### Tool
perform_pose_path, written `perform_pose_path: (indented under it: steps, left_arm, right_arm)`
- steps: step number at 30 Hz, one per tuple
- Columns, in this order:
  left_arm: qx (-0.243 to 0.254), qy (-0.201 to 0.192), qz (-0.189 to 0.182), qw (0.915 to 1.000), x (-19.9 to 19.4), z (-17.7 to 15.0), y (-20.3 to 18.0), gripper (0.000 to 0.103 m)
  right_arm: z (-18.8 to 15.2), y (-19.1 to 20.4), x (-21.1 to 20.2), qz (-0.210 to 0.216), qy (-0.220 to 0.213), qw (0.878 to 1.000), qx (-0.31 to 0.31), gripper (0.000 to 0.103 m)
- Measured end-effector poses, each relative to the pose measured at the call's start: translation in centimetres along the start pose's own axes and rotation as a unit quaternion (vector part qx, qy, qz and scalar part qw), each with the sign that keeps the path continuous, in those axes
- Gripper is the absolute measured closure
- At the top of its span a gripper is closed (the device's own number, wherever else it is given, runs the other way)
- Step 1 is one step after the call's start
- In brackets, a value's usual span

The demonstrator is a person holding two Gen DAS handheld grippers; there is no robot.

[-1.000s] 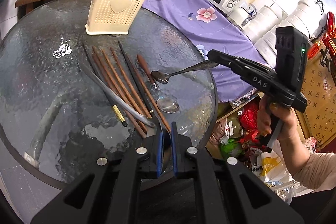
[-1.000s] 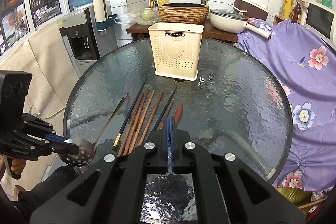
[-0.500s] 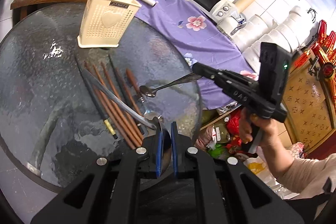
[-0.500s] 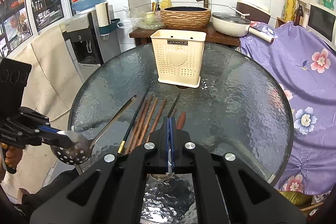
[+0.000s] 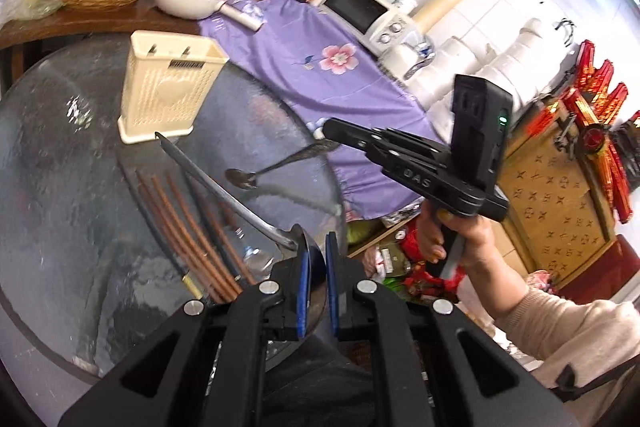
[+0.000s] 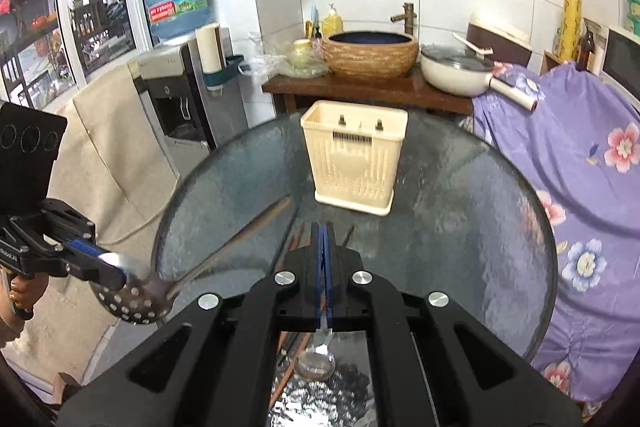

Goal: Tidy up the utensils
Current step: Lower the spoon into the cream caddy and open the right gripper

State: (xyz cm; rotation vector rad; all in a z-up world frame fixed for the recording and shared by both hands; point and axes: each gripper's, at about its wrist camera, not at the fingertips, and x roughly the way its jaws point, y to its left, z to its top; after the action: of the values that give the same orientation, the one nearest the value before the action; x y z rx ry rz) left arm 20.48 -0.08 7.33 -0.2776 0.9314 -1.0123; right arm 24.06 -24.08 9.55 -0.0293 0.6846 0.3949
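Cream plastic, the utensil holder [image 5: 168, 89] is standing upright on the glass tabletop [image 5: 60, 187], beyond the brown chopsticks [image 5: 188, 239] lying flat. The left tool [image 5: 315, 263] is gripping the slotted spoon [image 5: 224, 187] by its bowl, handle pointing toward the holder. The right tool [image 5: 332, 129] is pinching a small spoon [image 5: 276, 167] by its handle, clear of the glass.

From the right wrist, the right tool [image 6: 324, 259] is clamping shut on that spoon [image 6: 316, 361], whose bowl is hanging below the jaws. The left tool [image 6: 106, 269] is holding the slotted spoon [image 6: 132, 297] beside the tabletop's [image 6: 460, 227] edge.
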Motion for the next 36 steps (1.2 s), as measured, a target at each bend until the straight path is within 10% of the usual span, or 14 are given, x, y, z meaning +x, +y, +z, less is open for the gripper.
perform_pose_path:
  steps: [18, 36]
  left_arm:
    - [-0.018, -0.066, -0.067, 0.9954, -5.7, 12.5, -1.1, 0.095]
    - [-0.145, -0.044, -0.103, 0.9831, -1.9, 18.4, 6.1, 0.096]
  right_arm:
    - [15.4, -1.8, -0.4, -0.008, -0.053, 0.999, -0.004, 0.101]
    - [18.3, -2.7, 7.1, -0.039, -0.004, 0.999, -0.008, 0.101]
